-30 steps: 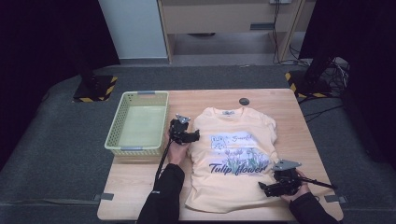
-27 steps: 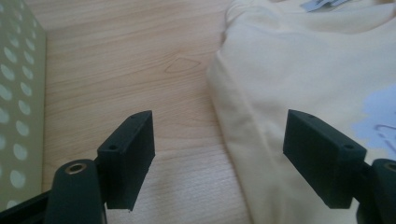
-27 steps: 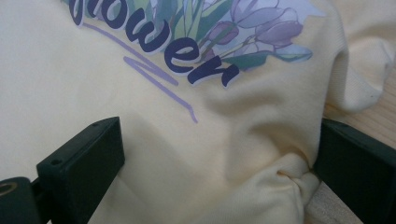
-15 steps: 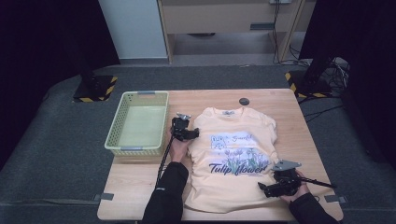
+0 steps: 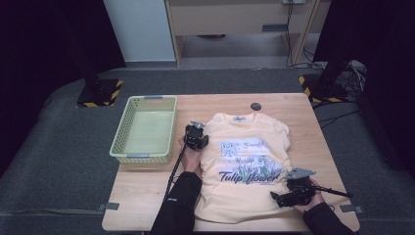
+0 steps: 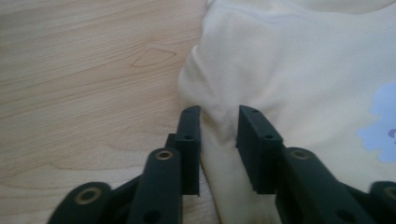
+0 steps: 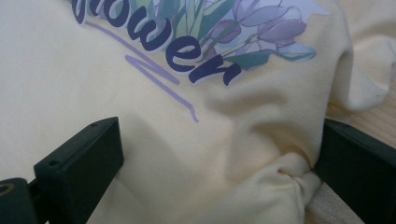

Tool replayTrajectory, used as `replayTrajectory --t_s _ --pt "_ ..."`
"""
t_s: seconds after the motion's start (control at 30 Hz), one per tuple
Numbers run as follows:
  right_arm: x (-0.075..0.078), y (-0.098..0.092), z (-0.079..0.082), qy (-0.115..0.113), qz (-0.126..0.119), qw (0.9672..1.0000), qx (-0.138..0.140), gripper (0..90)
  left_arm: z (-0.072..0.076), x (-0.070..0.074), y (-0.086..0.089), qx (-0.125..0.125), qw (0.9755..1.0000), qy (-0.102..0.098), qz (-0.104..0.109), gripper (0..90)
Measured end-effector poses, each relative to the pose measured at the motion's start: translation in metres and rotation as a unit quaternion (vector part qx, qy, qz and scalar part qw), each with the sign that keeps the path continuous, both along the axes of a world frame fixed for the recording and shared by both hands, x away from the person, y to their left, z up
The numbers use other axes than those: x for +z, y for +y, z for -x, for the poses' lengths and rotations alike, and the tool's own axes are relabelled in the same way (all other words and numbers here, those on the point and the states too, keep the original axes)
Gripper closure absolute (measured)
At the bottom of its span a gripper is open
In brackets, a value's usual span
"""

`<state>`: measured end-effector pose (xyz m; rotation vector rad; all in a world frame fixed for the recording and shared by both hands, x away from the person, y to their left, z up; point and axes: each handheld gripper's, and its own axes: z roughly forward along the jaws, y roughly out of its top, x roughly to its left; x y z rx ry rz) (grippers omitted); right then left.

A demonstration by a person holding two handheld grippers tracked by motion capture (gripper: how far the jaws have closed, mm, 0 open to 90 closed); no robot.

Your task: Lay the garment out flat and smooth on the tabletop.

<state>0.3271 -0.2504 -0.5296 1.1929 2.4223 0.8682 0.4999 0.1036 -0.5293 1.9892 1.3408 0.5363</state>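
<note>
Shirt (image 5: 247, 166), pale yellow, lies spread face up on the right half of the wooden table (image 5: 147, 191), collar toward the far edge, hem toward the person; its chest print shows purple tulips and the dark words "Tulip flower"; the cloth is mostly flat, with the near right corner bunched into soft folds; in the left gripper view the shirt's (image 6: 299, 74) left shoulder edge rises in a small ridge; the left gripper (image 6: 218, 135) stands right there, its jaws drawn narrow and having just been closing, with that ridge of fabric caught between the two black pads, which press on it from both sides; in the high view the left gripper (image 5: 195, 137) sits at the shirt's left edge, just beside the basket, the person's dark sleeve (image 5: 178, 205) running back to the near edge; the right gripper (image 5: 288, 193) rests on the lower right part of the shirt near the hem; in its own view the right gripper (image 7: 219, 163) has its jaws spread wide, a bulge of the shirt (image 7: 140, 93) lying between them, the right-hand jaw touching a crumpled fold, the left-hand jaw apart from the bulge; a pale green basket (image 5: 122, 132) sits on the table's left side, close to the shirt but not touching it; a small dark round object (image 5: 255, 105) lies on the wood just beyond the collar.
</note>
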Motion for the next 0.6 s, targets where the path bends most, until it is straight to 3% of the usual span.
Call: replayTrajectory --t_s 0.07,0.2,0.33,0.43,0.53,0.6 --pt "0.000 0.000 0.000 0.000 0.000 1.0000 0.001 3.3 0.000 0.000 -0.001 -0.001 1.0000 0.003 0.004 84.6" --pt "0.000 0.000 0.000 0.000 0.000 1.0000 0.002 3.3 0.000 0.005 0.001 0.007 0.9997 0.017 0.019 86.2" --pt "0.000 0.000 0.000 0.001 0.000 1.0000 0.002 3.3 0.002 0.016 0.004 0.007 0.9992 0.014 0.037 86.7" --pt "0.000 0.000 0.000 0.001 0.001 1.0000 0.002 3.3 0.007 0.037 0.000 -0.011 0.9982 0.001 0.058 86.9" --pt "0.000 0.000 0.000 0.001 0.000 1.0000 0.002 3.3 0.013 0.054 -0.010 -0.035 0.9954 -0.014 0.089 86.9" --pt "0.000 0.000 0.000 0.002 0.000 1.0000 0.003 3.3 0.019 0.061 -0.021 -0.056 0.9940 -0.020 0.092 86.9"
